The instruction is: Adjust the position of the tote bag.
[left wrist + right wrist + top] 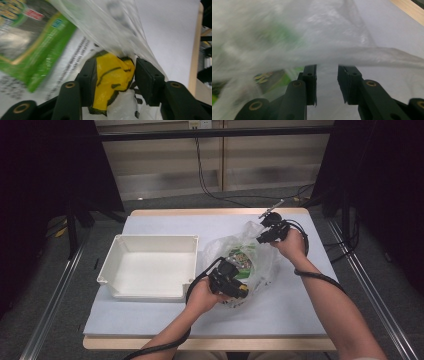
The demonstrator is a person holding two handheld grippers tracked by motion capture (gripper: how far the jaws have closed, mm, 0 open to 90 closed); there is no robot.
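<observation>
Clear crinkly plastic bag (250, 251) mid-table right of the empty white plastic bin (150, 266); left gripper (113, 75) pinches a yellow-black packet (111, 80) inside, right gripper (326, 75) spread at the bag rim, so pin the rim firmly before drawing the packet out.

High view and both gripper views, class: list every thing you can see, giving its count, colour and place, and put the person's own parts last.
Table: one, pale top with wooden edge, centre.
Tray: one, white, on the table's left half.
Plastic bag: one, clear, right of the tray, items inside.
Green packet: one, green with print, inside the bag.
Yellow item: one, yellow and black, between the left gripper's jaws.
Wall cable: one, black, hanging behind the table.
Left gripper: one, black, at the bag's near side.
Right gripper: one, black, at the bag's far edge, jaws apart.
Forearms: two, from the bottom.
</observation>
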